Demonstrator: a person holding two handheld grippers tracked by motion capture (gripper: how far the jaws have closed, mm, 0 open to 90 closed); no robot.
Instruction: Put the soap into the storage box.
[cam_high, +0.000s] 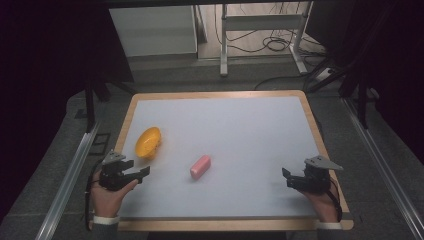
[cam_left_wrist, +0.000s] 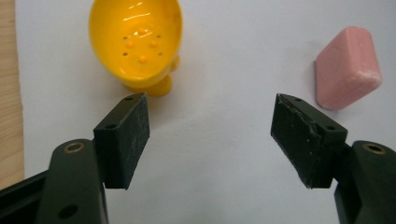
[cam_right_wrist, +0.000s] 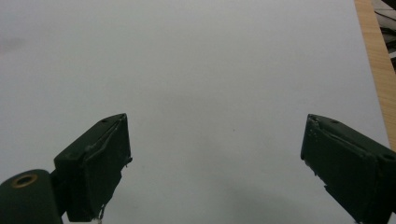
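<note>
Fingers (cam_left_wrist: 135, 135) of both grippers apart, gripping nothing; yellow dish (cam_left_wrist: 136, 42) top cut off.

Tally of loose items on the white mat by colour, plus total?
Yellow: 1, the soap dish
Pink: 1, the soap bar
Total: 2, both lying apart on the white mat

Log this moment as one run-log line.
left claw: open, empty | right claw: open, empty | pink soap bar: mid-table, untouched | yellow dish: beside left claw, empty
</note>
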